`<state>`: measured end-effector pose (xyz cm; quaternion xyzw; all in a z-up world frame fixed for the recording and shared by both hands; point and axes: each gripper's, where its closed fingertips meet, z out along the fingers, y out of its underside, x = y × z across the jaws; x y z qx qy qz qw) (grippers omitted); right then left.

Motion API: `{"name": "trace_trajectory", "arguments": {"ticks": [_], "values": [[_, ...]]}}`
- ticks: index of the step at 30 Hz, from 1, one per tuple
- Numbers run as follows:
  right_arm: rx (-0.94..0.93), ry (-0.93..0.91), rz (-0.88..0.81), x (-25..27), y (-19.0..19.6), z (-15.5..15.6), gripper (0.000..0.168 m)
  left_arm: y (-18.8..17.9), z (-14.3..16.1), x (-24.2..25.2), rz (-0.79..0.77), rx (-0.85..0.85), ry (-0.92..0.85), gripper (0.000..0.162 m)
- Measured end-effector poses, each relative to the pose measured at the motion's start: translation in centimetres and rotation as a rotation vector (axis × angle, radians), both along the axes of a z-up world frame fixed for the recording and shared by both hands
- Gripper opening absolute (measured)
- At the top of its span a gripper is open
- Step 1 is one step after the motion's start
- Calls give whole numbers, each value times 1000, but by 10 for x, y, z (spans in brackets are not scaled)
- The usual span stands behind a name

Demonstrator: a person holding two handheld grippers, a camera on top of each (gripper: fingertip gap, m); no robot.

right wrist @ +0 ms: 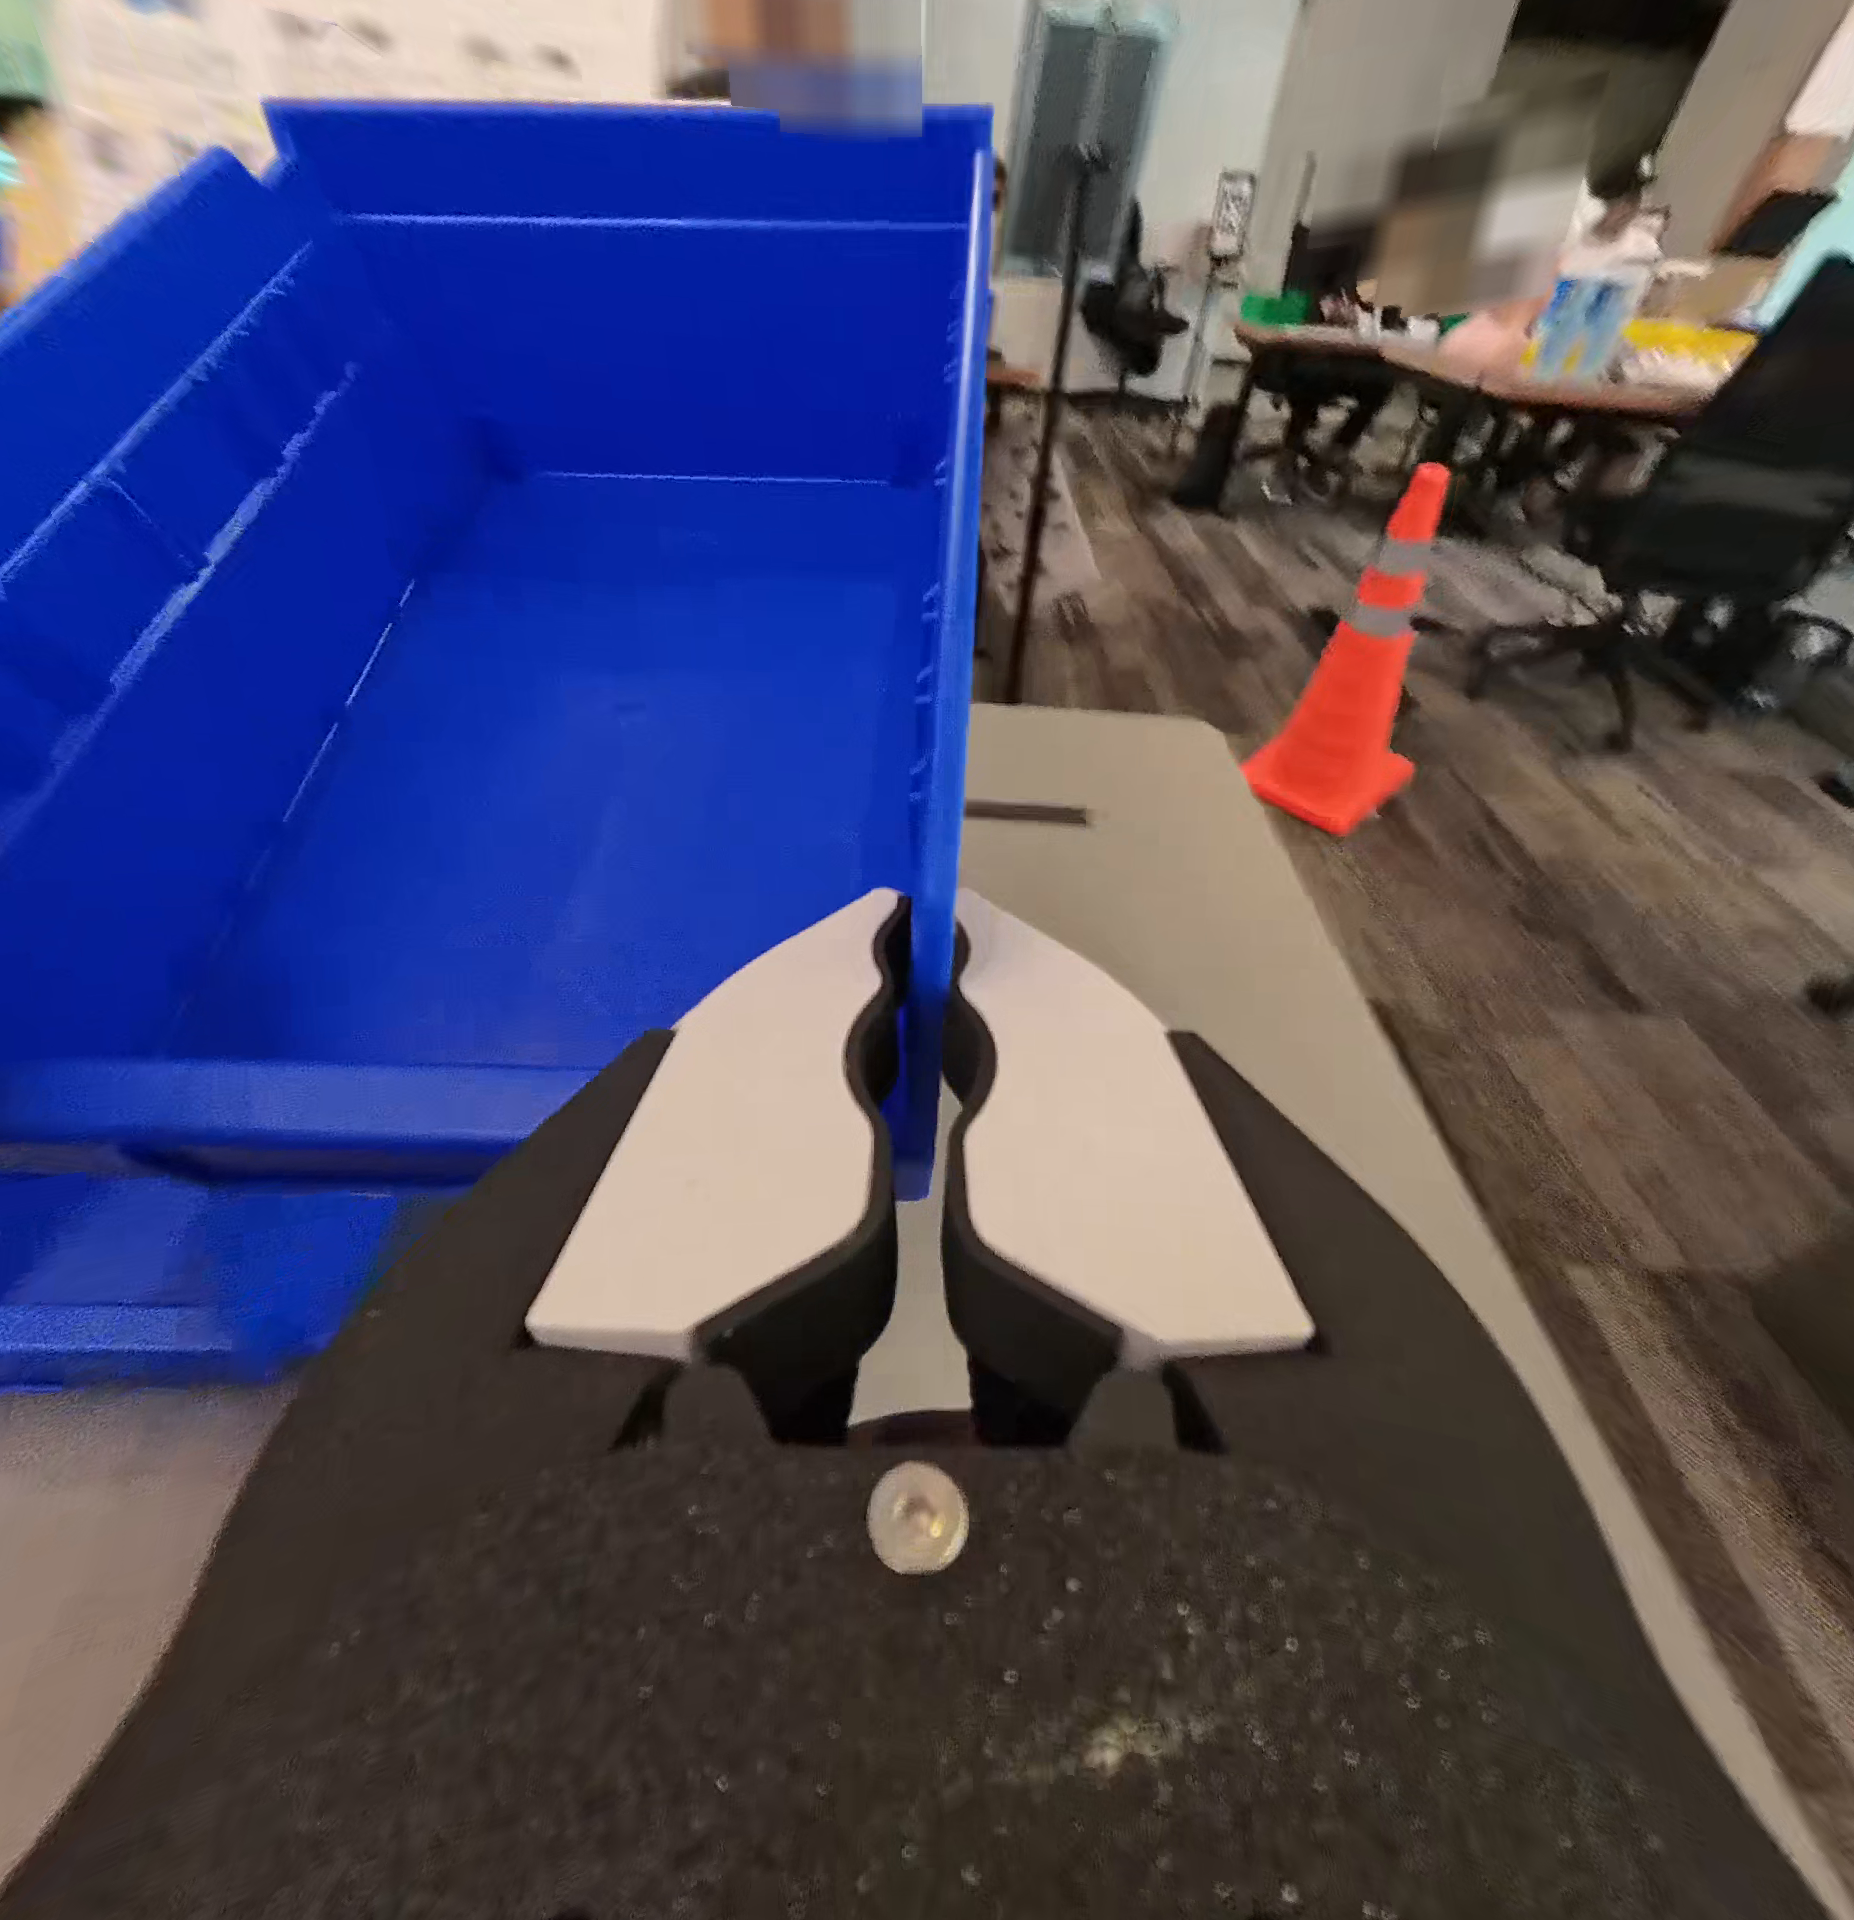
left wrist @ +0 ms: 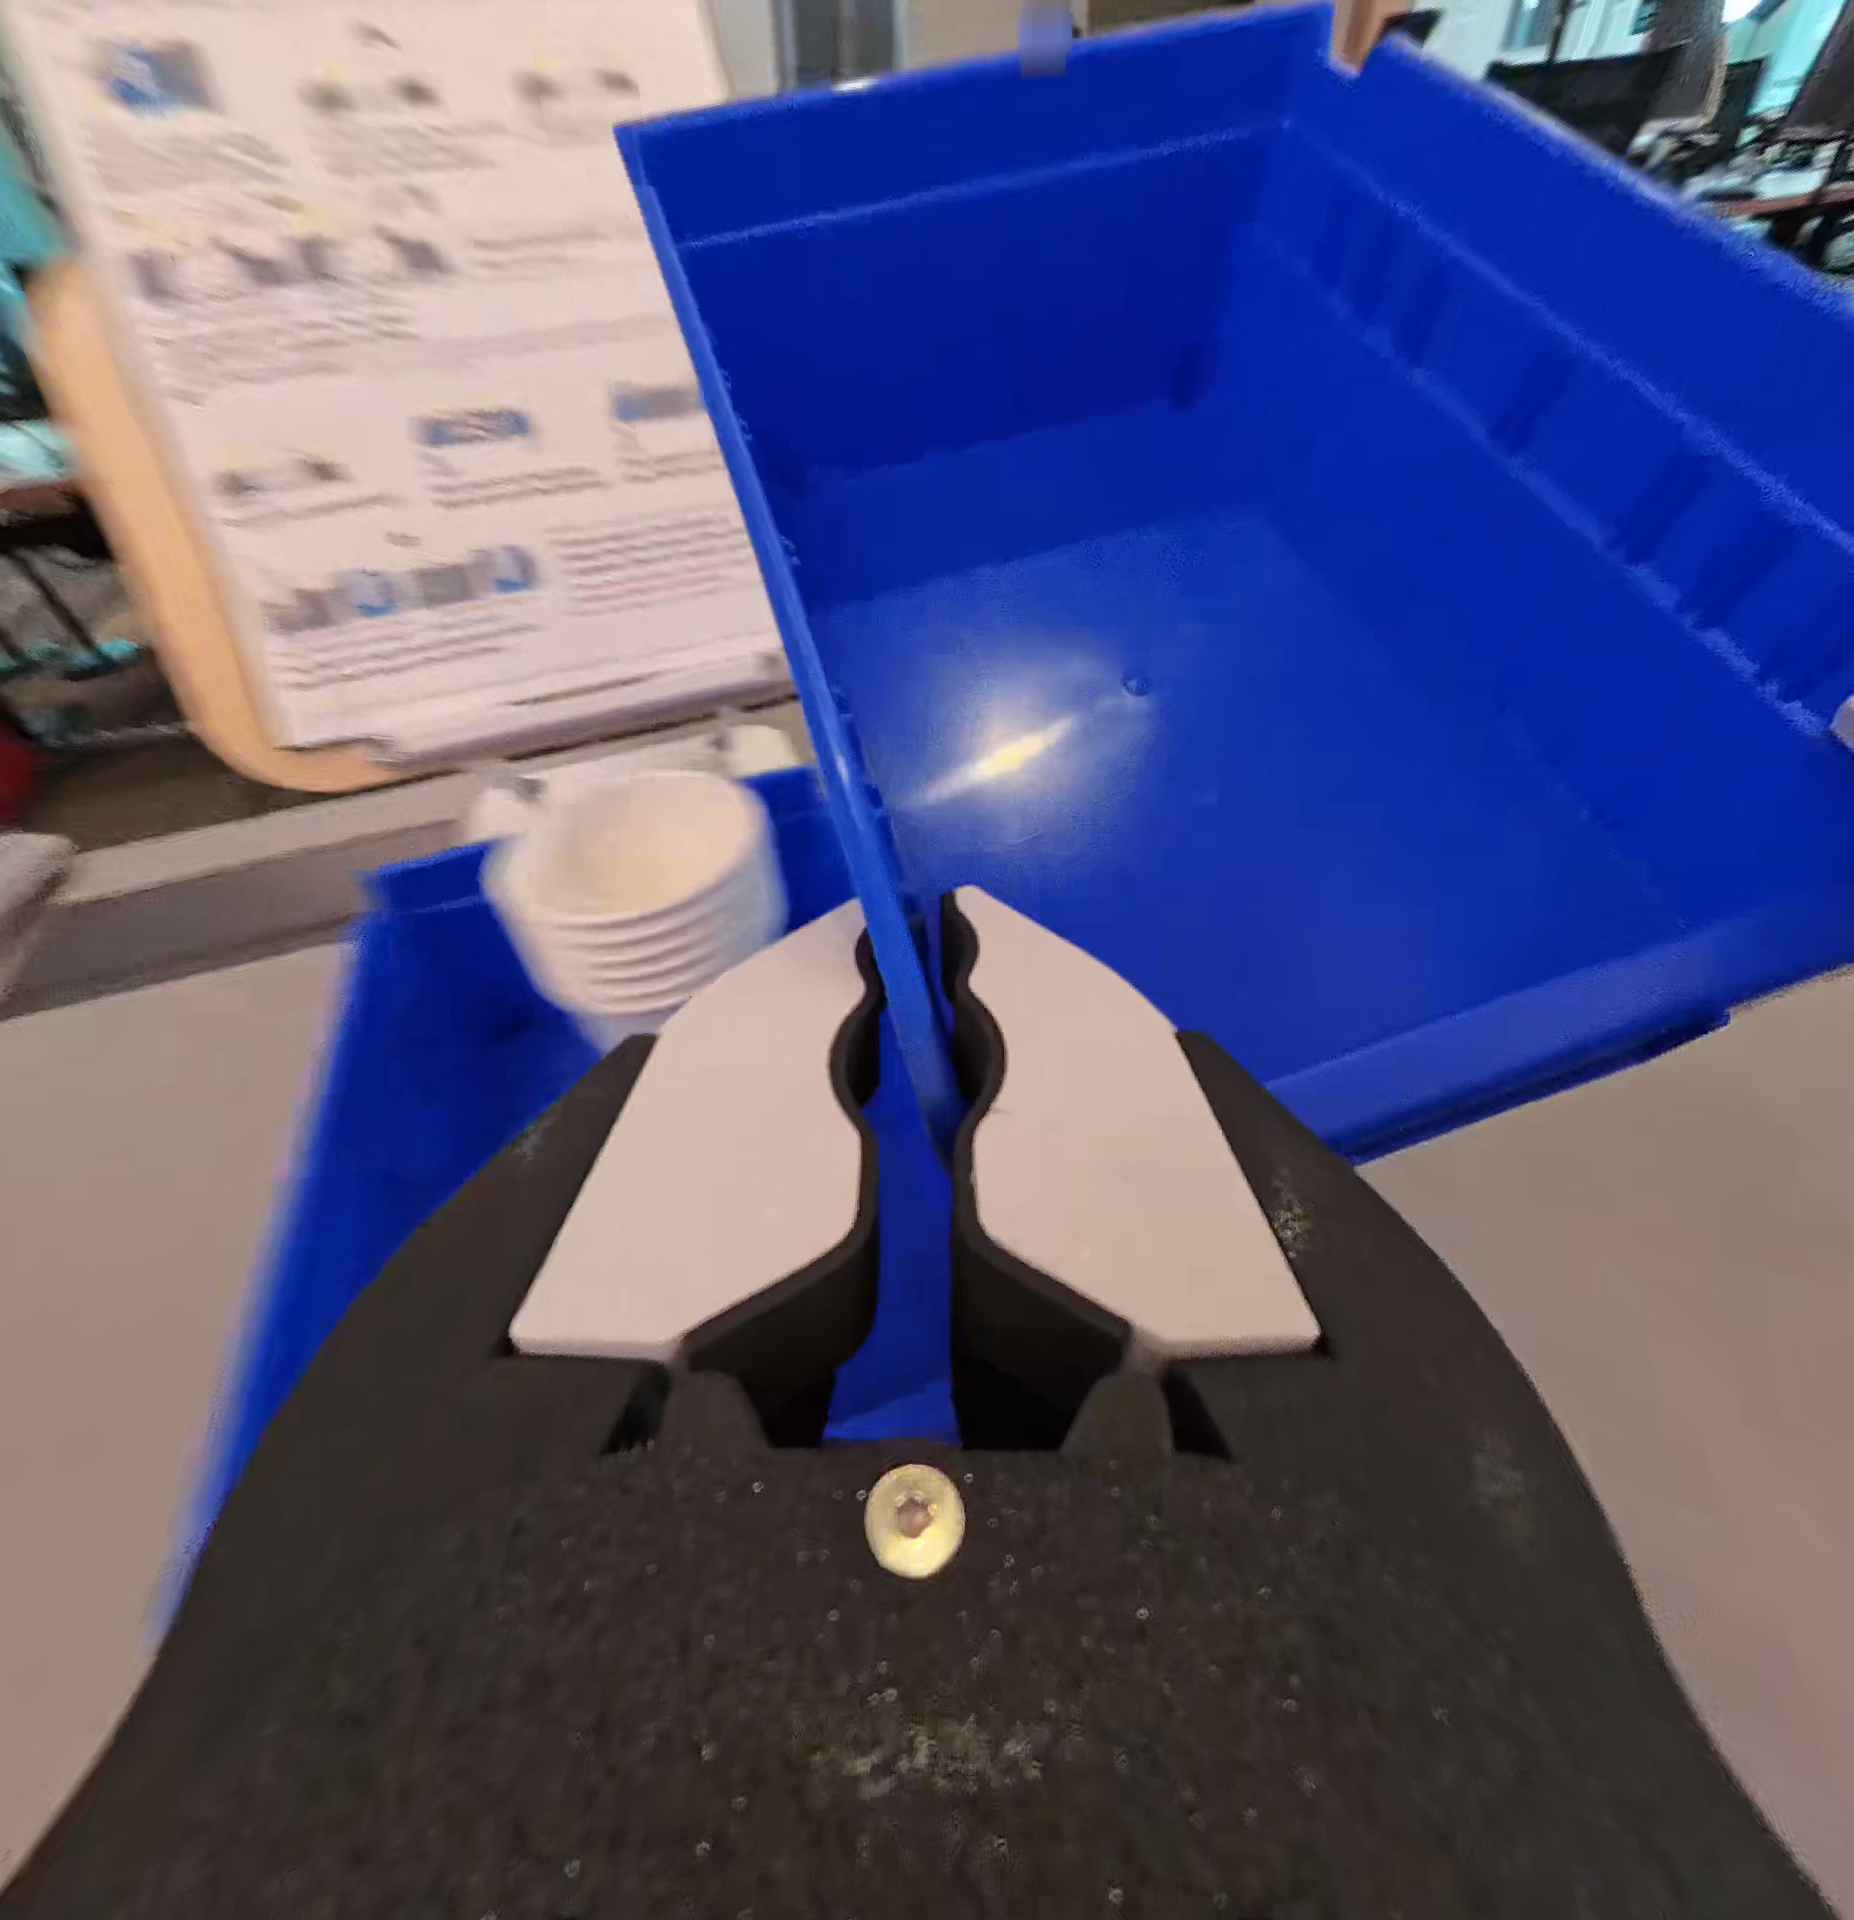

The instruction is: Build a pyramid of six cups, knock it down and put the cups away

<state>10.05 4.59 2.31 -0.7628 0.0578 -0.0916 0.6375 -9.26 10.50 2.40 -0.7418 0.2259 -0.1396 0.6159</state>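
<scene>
An empty blue bin (left wrist: 1266,727) hangs tilted in the air between my two grippers. My left gripper (left wrist: 907,914) is shut on its left wall. My right gripper (right wrist: 928,914) is shut on its right wall, where the bin (right wrist: 590,779) also shows empty. Below it stands a second blue bin (left wrist: 403,1091) that holds a nested stack of white cups (left wrist: 642,894), mouths up. A strip of this lower bin (right wrist: 123,1278) shows in the right wrist view; the cups are hidden there.
The grey table (right wrist: 1110,935) ends close on the right, with wood floor beyond. An orange traffic cone (right wrist: 1349,675) and a black office chair (right wrist: 1754,499) stand on the floor. A white poster board (left wrist: 383,364) leans behind the table at the left.
</scene>
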Motion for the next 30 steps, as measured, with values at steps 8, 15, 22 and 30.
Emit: {"name": "trace_trajectory", "arguments": {"ticks": [8, 15, 22, 30], "values": [[-236, 96, -49, 133, 0, -116, 2, 13, -106, 146, -39, -213, 87, 5], [-299, 117, -35, 142, 16, -147, 2, 19, -149, 153, -41, -284, 88, 8], [-217, 222, -1, 136, 28, -158, 3, 22, -150, 149, -75, -270, 118, 17], [45, 82, -65, 132, -8, -62, 40, -38, -108, 102, -287, -241, 197, 69]]}}
